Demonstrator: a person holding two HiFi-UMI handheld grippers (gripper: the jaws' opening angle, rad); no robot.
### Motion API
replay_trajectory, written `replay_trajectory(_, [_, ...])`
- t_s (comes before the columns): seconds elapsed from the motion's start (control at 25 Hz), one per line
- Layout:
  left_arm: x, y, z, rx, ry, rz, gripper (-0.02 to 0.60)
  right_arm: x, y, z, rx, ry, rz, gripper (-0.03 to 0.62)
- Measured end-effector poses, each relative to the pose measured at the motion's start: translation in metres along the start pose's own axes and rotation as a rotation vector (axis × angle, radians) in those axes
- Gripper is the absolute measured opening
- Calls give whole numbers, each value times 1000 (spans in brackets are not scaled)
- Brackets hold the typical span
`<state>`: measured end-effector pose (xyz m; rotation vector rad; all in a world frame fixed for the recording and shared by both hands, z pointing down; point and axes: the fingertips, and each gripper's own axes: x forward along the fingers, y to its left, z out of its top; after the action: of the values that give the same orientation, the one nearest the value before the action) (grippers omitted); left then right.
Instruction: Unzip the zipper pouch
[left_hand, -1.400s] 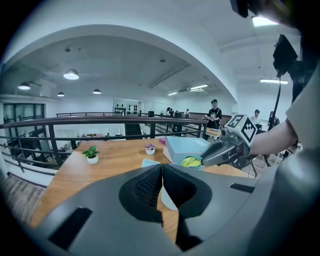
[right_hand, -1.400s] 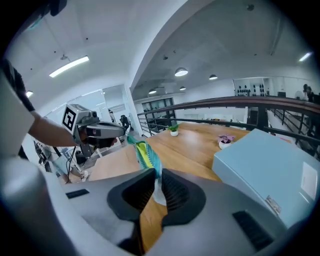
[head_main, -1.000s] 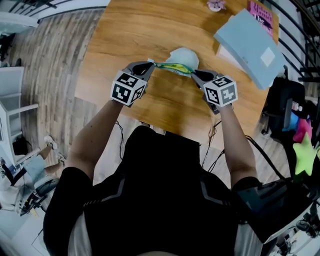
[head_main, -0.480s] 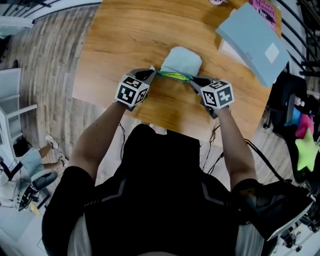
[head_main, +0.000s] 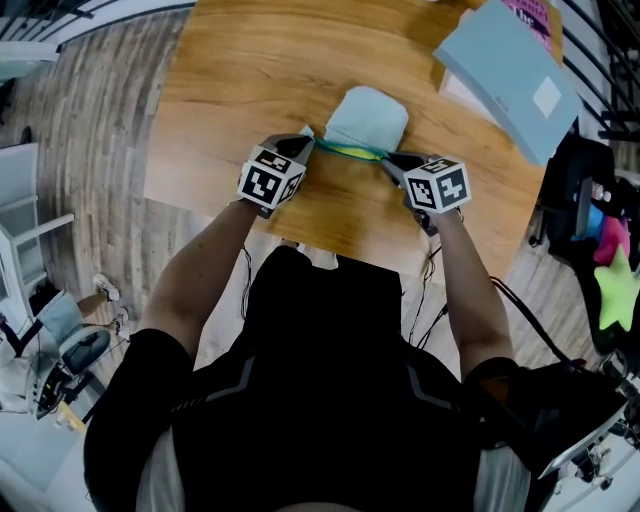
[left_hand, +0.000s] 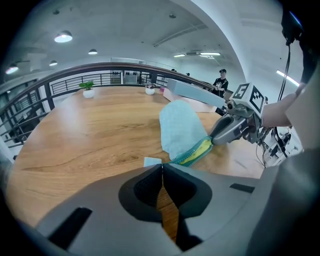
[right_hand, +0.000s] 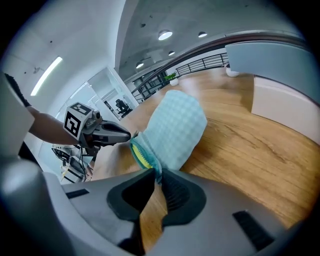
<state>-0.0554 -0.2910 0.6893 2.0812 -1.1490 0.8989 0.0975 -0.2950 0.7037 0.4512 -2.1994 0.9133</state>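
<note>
A light blue cloth zipper pouch (head_main: 366, 116) lies on the wooden table (head_main: 250, 80), its teal zipper edge (head_main: 350, 152) stretched between my two grippers and gaping to show yellow lining. My left gripper (head_main: 308, 143) is shut on a pale tab at the pouch's left end (left_hand: 152, 161). My right gripper (head_main: 386, 161) is shut on the zipper's right end (right_hand: 156, 170); whether it pinches the slider is hidden by the jaws. In the left gripper view the pouch (left_hand: 182, 127) runs to the right gripper (left_hand: 220, 136). In the right gripper view the pouch (right_hand: 175, 127) runs to the left gripper (right_hand: 131, 135).
A large light blue folder (head_main: 510, 75) lies at the table's back right on a pink book (head_main: 535, 15). The table's near edge (head_main: 330, 250) runs just under the grippers. A black bag (head_main: 575, 200) and a green star toy (head_main: 615, 300) sit right of the table. Small white pots (left_hand: 88, 92) stand at the far edge.
Both grippers keep their hold and have barely shifted. The pouch body, bunched up a second ago, now lies flatter and spread away from me.
</note>
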Motion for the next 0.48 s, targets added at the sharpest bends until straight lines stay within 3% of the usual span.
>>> replay_trajectory(0.48, [4,0,1,-67,-31,-25,34,0,-3,0,103,-59,-45,63])
